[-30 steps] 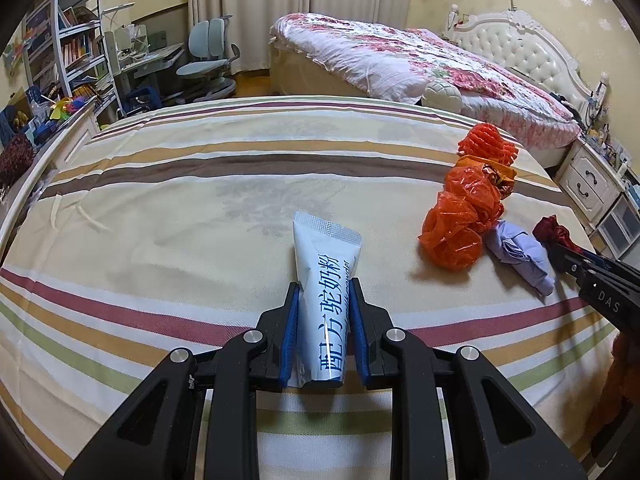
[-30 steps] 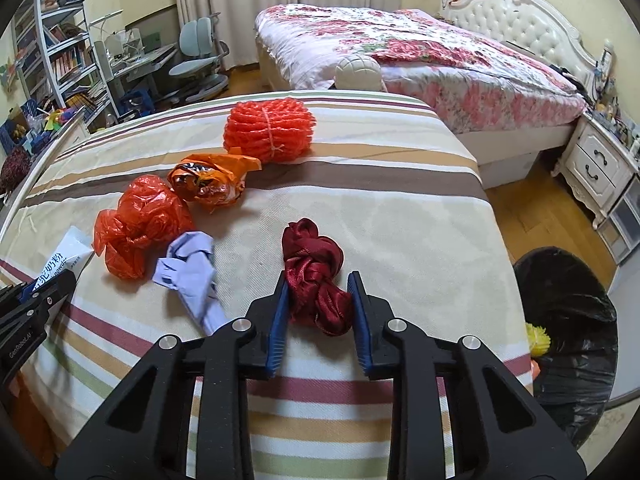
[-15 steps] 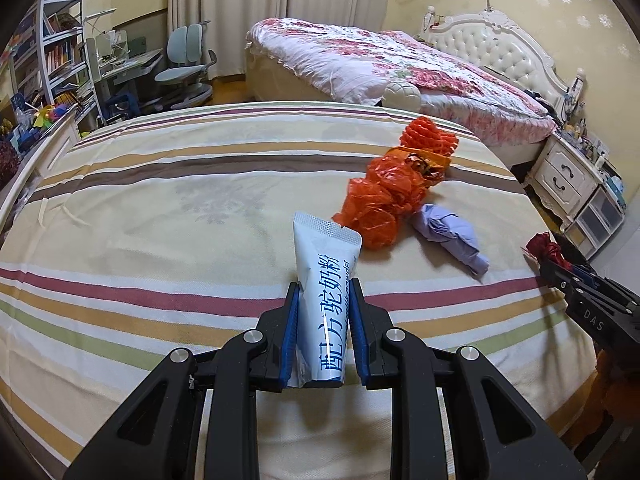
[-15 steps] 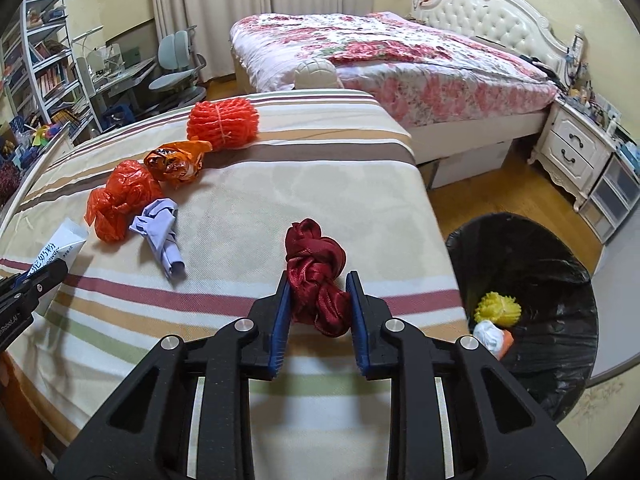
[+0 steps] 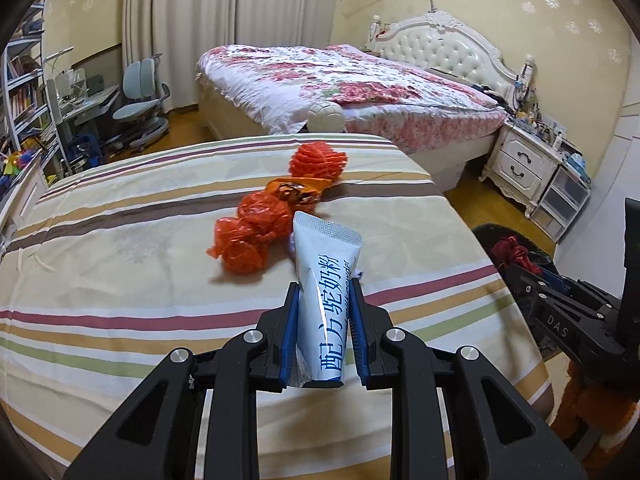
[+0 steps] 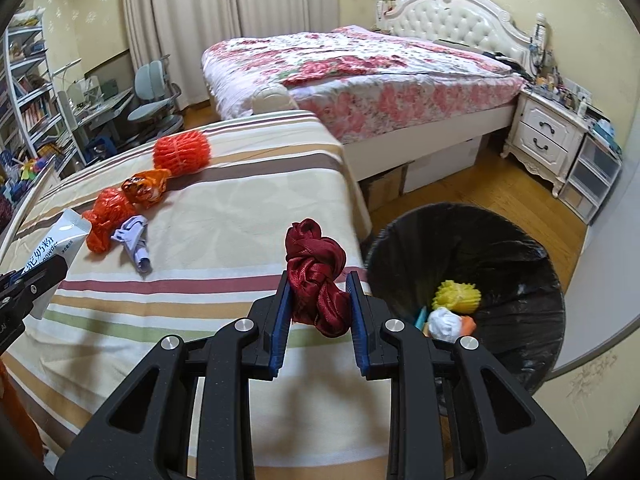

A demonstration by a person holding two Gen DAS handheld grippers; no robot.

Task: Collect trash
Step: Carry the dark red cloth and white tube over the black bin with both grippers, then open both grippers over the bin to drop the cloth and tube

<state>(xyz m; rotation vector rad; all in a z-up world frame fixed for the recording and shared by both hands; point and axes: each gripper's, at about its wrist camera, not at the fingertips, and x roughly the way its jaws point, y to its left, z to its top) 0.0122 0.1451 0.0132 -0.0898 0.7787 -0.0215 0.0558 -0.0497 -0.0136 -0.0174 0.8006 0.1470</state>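
Observation:
My left gripper (image 5: pixel 325 332) is shut on a light-blue sachet with blue print (image 5: pixel 326 292), held above the striped bed cover (image 5: pixel 120 280). My right gripper (image 6: pixel 319 312) is shut on a knotted dark-red ribbon (image 6: pixel 316 272), held above the cover's right edge, beside the black-lined trash bin (image 6: pixel 520 248), which holds a yellow ball (image 6: pixel 458 296) and white trash. On the cover lie an orange plastic bag (image 6: pixel 108 216), an orange wrapper (image 6: pixel 146 188), an orange net ball (image 6: pixel 182 154) and a lilac scrap (image 6: pixel 134 240). The ribbon also shows in the left wrist view (image 5: pixel 514 254).
A floral bed (image 6: pixel 360 72) with a white headboard stands behind. A white nightstand (image 6: pixel 552 140) and drawer unit are at the right. A desk, a swivel chair (image 6: pixel 152 96) and bookshelves are at the far left. Wood floor surrounds the bin.
Both grippers have swung right with their loads. The right gripper and ribbon have moved to the cover's edge near the bin. The left gripper with the sachet now faces the orange trash.

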